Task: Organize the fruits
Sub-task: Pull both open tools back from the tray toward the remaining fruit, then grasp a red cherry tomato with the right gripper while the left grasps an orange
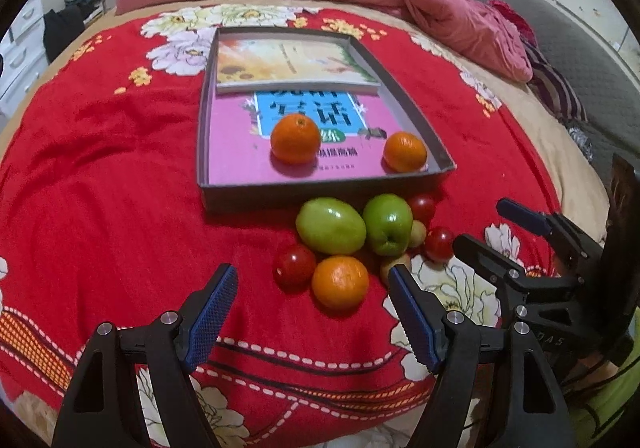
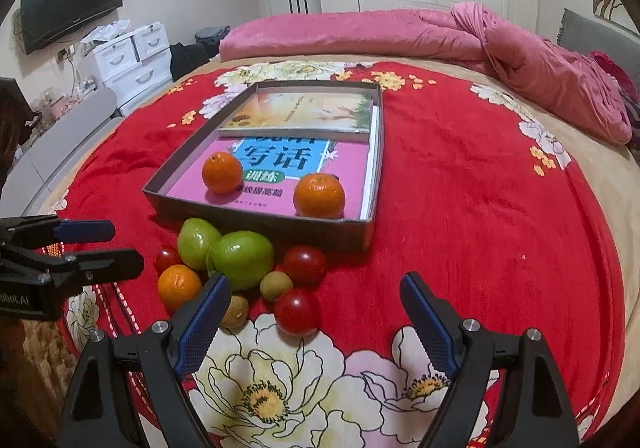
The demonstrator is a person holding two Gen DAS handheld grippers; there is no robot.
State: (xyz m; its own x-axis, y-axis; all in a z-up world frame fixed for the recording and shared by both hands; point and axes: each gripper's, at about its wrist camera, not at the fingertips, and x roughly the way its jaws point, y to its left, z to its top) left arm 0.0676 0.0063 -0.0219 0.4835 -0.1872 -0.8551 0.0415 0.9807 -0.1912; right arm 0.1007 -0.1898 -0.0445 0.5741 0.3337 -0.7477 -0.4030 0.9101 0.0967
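Presently, findings as inspected, all places given relative to the grey box:
Landmark: grey box (image 1: pixel 224 204), shallow and open-topped, on the red floral bedspread (image 1: pixel 100 168); two books line its floor.
Already in box: two oranges, one near the middle (image 1: pixel 295 138), one in the corner nearest the right tongs (image 1: pixel 405 151).
Outside box: loose pile touching or just before the near wall, comprising two green fruits (image 1: pixel 331 225), one orange (image 1: pixel 340 282), several red tomato-like fruits (image 2: pixel 298 312) and small brownish fruits (image 2: pixel 276 285).
Left tongs (image 1: pixel 310 312): released, jaws wide, nothing between the pads; hovering before the pile, with the loose orange just beyond the tips.
Right tongs (image 2: pixel 310 318): released, jaws wide and empty; on the pile's other side, a red fruit lying between the jaw lines.
Step in hand (judged): left tongs lining up on the loose orange.
Method advised: centre the orange between both pads, descend past its widest part, close gently, lift clear over the near wall.
Risk (judged): neighbouring fruits touch; a skewed approach may roll them.
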